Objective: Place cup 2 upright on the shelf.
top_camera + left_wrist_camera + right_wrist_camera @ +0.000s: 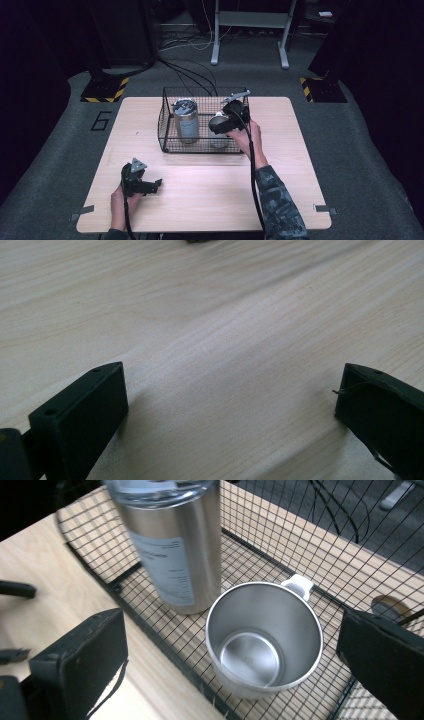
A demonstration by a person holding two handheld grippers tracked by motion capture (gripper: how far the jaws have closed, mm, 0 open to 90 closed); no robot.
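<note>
Two steel vessels stand upright in the wire basket (165,120): a tall tumbler (172,545) and, beside it, an open mug (265,635). Above the mug hovers the right gripper (232,650), jaws wide and empty (lift not begun). Idle over bare table (225,315), the left gripper (232,410) gapes empty.

In the right gripper view the top of the tall steel tumbler (170,545) is cut off by the upper edge, and the print on its label is too blurred to read. In the high view the right gripper (231,116) covers most of the steel mug (218,134), so its handle is hidden there. A small dark thing (202,241) at the left gripper view's top edge is cropped, perhaps the wire basket (167,122).
</note>
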